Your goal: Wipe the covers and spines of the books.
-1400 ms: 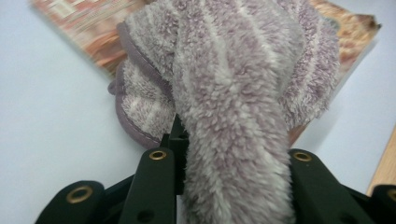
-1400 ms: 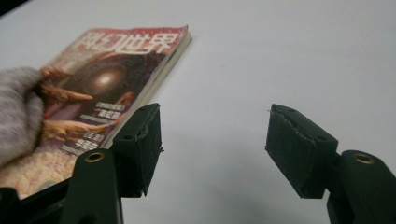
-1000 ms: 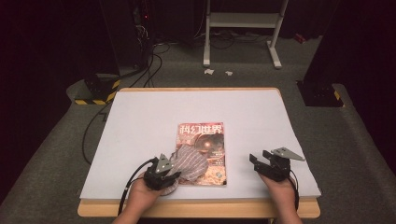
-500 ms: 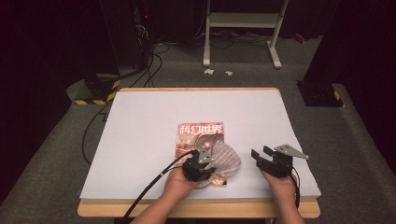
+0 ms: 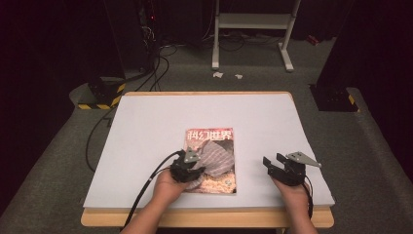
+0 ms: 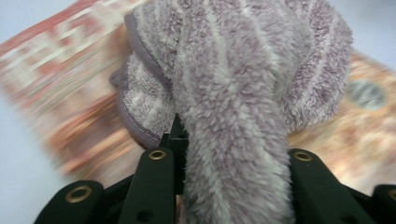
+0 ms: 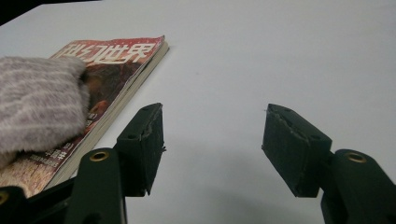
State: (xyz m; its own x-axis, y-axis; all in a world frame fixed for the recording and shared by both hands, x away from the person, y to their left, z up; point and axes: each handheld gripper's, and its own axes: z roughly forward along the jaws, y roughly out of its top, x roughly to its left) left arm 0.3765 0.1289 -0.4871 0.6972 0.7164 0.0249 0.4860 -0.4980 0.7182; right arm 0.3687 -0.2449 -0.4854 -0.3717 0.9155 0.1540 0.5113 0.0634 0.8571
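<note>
While the left gripper (image 5: 189, 168) is clamped on a fluffy striped cloth (image 5: 214, 158) (a thick fold is pinched between its jaws), the cloth is laid over the lower half of the magazine (image 5: 216, 137) at table centre. At about three o'clock of the magazine, the right gripper (image 5: 277, 161) is held with jaws spread, nothing between them.

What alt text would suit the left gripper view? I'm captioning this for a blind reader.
A hand-held gripper is clamped on a fluffy grey-purple striped cloth, its two black jaws pressing either side of the bunched fabric. Beneath the cloth lies a blurred red-and-orange magazine on a pale table.
</note>
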